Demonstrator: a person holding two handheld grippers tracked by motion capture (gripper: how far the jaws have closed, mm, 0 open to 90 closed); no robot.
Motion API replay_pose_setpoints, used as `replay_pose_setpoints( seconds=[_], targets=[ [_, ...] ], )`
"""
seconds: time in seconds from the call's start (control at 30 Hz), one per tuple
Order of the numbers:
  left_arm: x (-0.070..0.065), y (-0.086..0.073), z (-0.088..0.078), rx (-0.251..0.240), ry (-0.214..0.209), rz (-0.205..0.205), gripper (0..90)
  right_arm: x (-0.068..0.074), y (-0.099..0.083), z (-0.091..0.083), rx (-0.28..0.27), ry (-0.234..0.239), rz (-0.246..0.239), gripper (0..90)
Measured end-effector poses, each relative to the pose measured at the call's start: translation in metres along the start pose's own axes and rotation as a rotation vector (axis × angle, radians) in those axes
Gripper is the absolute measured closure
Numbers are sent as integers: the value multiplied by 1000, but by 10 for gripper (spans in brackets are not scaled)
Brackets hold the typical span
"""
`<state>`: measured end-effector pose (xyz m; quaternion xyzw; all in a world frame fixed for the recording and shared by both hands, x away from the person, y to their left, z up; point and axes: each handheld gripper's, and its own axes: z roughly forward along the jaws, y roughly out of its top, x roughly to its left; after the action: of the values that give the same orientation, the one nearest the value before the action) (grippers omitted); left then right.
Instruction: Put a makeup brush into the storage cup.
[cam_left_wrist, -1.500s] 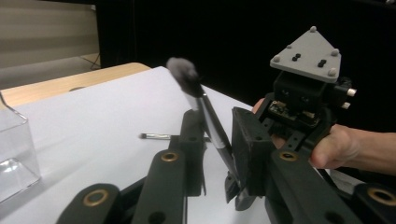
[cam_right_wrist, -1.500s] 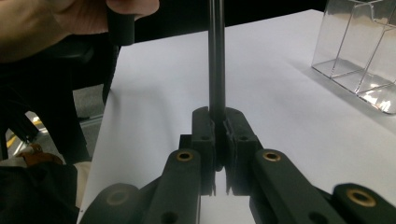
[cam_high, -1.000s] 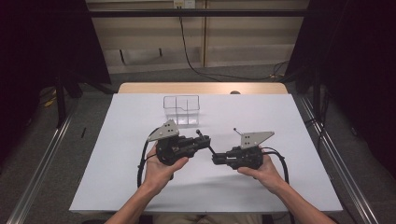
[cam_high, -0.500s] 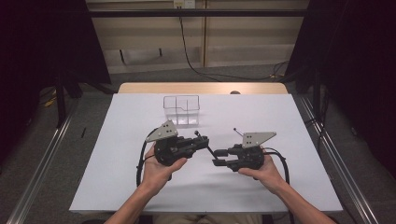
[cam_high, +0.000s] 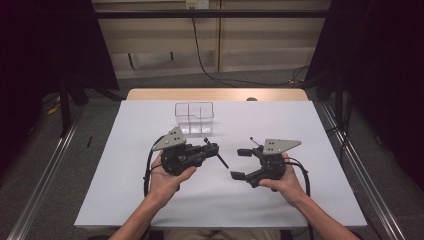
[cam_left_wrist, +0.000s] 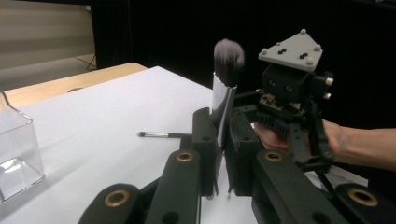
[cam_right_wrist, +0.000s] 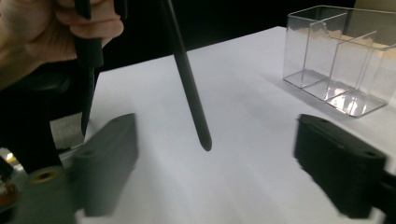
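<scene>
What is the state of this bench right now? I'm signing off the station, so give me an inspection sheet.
Surface: white table top, bare wood at its far edge.
Job's things: makeup brush clamped near its silver ferrule; thin brush lying on the table; clear organizer, looks empty.
Clutter: nothing seen.
Grippers: left gripper shut on the makeup brush; right gripper open, its fingers have just been opening, nothing between them.
Cables: a black cable trails from each gripper.
Surroundings: dark curtains, floor rails.
</scene>
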<state>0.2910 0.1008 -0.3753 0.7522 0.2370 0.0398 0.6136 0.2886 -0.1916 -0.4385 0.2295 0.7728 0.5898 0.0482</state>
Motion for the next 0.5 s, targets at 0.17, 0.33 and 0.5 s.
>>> replay_pose_setpoints(
  seconds=[0.17, 0.33, 0.5],
  targets=[
    [3, 0, -3, 1, 15, -2, 839, -1, 0, -3, -10, -51, 16, 5],
    [6, -1, -6, 14, 28, -7, 839, -4, 0, -7, -32, -94, 30, 12],
    [9, 1, -14, 11, 46, -6, 839, -4, 1, -15, -39, -145, 25, 21]
  ],
)
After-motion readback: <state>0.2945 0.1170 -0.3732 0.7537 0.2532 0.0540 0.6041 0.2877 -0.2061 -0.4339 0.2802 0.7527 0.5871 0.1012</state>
